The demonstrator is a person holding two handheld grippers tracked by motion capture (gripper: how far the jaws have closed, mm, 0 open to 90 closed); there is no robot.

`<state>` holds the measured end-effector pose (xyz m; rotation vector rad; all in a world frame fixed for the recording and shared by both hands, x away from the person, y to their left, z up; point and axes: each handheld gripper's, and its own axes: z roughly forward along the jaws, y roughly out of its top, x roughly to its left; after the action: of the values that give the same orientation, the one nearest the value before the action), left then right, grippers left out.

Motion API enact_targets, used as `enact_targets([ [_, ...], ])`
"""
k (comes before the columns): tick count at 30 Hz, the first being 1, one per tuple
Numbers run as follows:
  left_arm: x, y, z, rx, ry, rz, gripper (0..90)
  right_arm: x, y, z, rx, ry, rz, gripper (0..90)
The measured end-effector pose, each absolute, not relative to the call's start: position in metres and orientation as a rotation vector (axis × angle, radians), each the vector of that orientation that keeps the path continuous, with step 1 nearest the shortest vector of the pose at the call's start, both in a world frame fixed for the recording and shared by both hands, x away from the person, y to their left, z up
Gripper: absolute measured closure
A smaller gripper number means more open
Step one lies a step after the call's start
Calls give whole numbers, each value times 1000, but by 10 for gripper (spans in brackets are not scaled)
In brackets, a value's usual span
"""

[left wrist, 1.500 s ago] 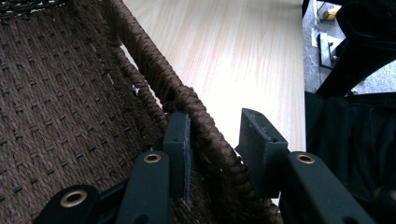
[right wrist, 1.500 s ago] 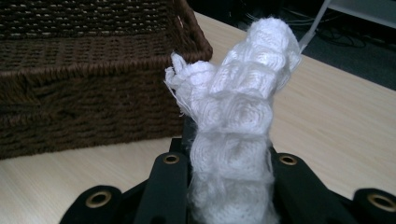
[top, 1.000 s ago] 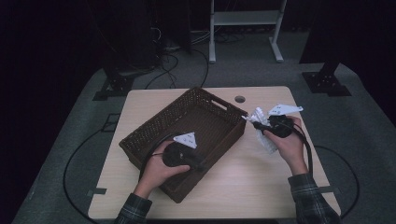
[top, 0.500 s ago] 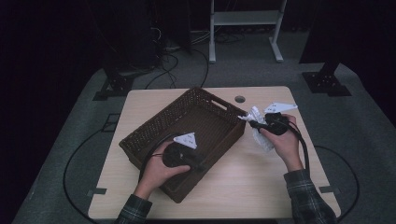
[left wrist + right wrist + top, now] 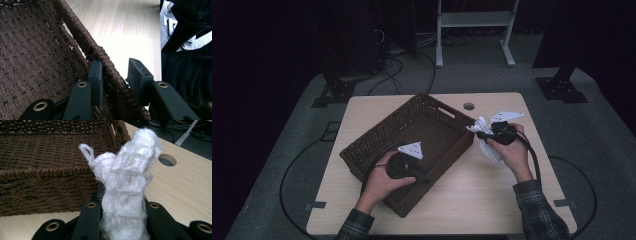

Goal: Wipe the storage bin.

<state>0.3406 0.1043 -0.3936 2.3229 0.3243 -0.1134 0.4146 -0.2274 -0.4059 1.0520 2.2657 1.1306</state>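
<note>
Left gripper (image 5: 404,165) jaws straddling basket (image 5: 377,135) rim, right gripper (image 5: 502,131) jaws clamping white cloth (image 5: 125,185) beside it

We cannot see the right gripper's (image 5: 122,220) pads: the white cloth (image 5: 127,185) covers them, its lower end cut off.

The right gripper (image 5: 122,220) rises from the bottom edge with its 2 black jaws pressed against a white, fluffy knitted cloth (image 5: 127,185), which stands bunched upright between them. A small loop of the same white yarn (image 5: 87,150) sticks out at the cloth's upper left. Behind it stands a dark brown woven wicker basket (image 5: 50,180), its near wall facing the camera and a handle opening at the top right corner. The pale wooden table (image 5: 185,185) spreads to the right, with a round hole (image 5: 167,160) just beside the cloth's top
</note>
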Motion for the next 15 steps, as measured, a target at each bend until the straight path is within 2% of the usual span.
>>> enact_targets([
  [15,340,104,-393,2328,315,-100,647,418,-226,-415,1075,2280,1119,749],
])
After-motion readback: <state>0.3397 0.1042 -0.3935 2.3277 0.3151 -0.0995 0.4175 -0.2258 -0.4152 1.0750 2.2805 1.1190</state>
